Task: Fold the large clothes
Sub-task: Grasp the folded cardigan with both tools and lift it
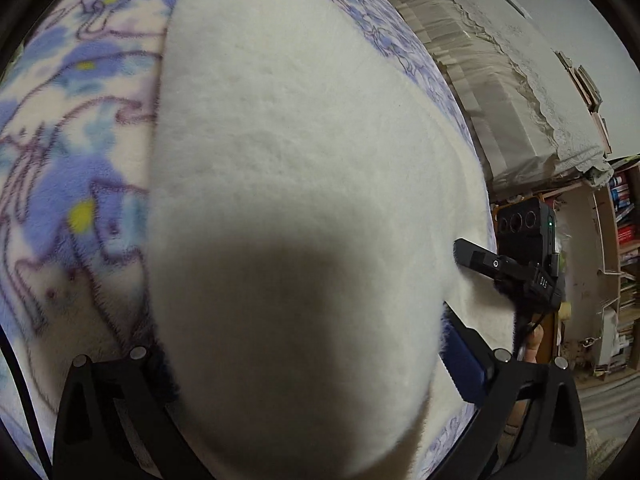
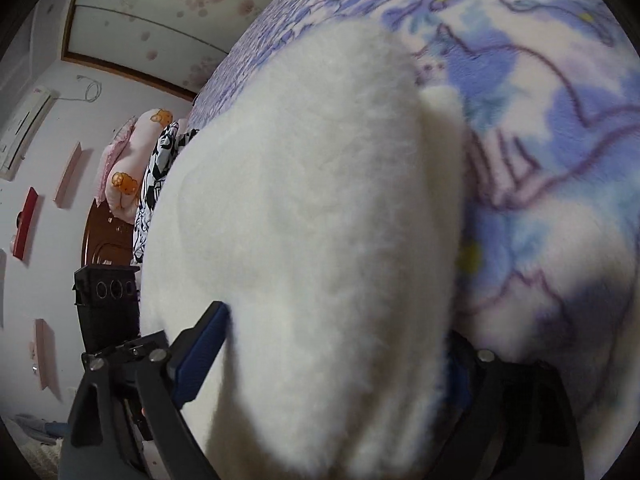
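Both grippers, left point(image 1: 308, 364) & right point(image 2: 340, 356), angled down, jaws wide over white fluffy garment point(image 1: 312, 160), not pinching; pink pillow point(image 2: 128, 160) only in right view.

Both grippers point(image 1: 316, 376) point(image 2: 336, 364) spread wide

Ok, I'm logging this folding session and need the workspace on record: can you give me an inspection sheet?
Surface: blue floral fleece blanket covering the bed.
Job's things: white fluffy garment lying on the blanket, between both grippers' fingers.
Clutter: nothing seen on the blanket.
Grippers: left gripper and right gripper both wide open around the garment.
Cables: black lead on the right gripper.
Surroundings: bookshelf, pink pillows, wall air conditioner.
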Motion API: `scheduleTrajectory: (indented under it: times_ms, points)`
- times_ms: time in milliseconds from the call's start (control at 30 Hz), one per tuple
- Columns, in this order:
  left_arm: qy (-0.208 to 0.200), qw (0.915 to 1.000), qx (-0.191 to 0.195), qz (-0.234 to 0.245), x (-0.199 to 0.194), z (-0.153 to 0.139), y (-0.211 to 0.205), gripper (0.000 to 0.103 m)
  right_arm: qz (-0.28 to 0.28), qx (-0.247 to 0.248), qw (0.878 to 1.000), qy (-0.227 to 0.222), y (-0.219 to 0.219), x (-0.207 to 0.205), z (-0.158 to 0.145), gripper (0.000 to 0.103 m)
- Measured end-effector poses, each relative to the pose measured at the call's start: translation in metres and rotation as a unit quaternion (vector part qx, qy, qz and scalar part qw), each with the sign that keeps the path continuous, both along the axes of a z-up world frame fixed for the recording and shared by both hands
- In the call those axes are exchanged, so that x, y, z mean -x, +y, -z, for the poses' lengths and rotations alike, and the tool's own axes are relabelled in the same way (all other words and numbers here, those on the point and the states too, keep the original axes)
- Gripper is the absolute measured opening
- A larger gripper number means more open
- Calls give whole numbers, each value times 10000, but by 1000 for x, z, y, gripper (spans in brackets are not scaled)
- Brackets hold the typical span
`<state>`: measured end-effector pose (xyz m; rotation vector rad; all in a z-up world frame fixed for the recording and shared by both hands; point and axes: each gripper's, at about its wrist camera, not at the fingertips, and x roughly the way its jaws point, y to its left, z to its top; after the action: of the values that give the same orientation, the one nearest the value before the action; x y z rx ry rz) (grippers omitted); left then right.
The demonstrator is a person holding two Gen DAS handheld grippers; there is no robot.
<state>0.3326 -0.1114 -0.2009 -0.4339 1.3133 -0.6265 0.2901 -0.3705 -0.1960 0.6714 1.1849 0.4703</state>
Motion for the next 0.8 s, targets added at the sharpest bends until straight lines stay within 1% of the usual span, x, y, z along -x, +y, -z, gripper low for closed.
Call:
scheduleTrajectory:
  times_ms: [67, 133, 167, 233, 267, 300, 333, 367, 400, 467, 500, 600, 700, 800]
  points:
    - [-32, 10000, 8, 14, 1, 1, -1, 103, -142, 262, 9995, -106, 10, 3, -4, 100]
    - [-66, 10000, -70, -10, 0, 1, -5, 103, -140, 444, 9988, -180, 15, 5, -7, 100]
    - [-95, 9999, -129, -28, -1, 0, -9, 103, -102, 489, 9985, -202, 17, 7, -8, 99]
    - [-210, 9992, -329, -61, 1, -6, -15, 101, -72, 526, 9983, -250, 17, 7, -12, 93]
    - [-285, 9984, -483, -84, 3, -11, -18, 98, -56, 471, 9985, -264, 18, 10, -15, 83]
    - [-363, 9972, -636, -119, 5, -15, -22, 95, -37, 482, 9985, -266, 18, 8, -18, 76]
    - [-455, 9960, -755, -146, 9, -20, -26, 89, -11, 588, 9979, -286, 21, 11, -24, 73]
    - [-623, 9935, -943, -162, 14, -28, -32, 82, 16, 692, 9971, -317, 24, 13, -29, 65]
    - [-771, 9907, -1112, -164, 18, -35, -37, 79, 39, 840, 9958, -357, 28, 15, -36, 57]
    - [-1116, 9824, -1490, -154, 29, -51, -50, 70, 82, 1186, 9918, -477, 39, 21, -52, 48]
    - [-1252, 9787, -1617, -151, 35, -59, -55, 69, 95, 1340, 9894, -546, 46, 25, -60, 45]
    - [-1456, 9726, -1806, -160, 55, -80, -58, 67, 162, 1564, 9852, -686, 66, 43, -84, 43]
    - [-1469, 9723, -1805, -203, 81, -99, -40, 67, 192, 1615, 9838, -757, 86, 67, -102, 43]
    - [-1447, 9725, -1806, -274, 113, -115, -7, 67, 160, 1449, 9862, -788, 111, 91, -116, 43]
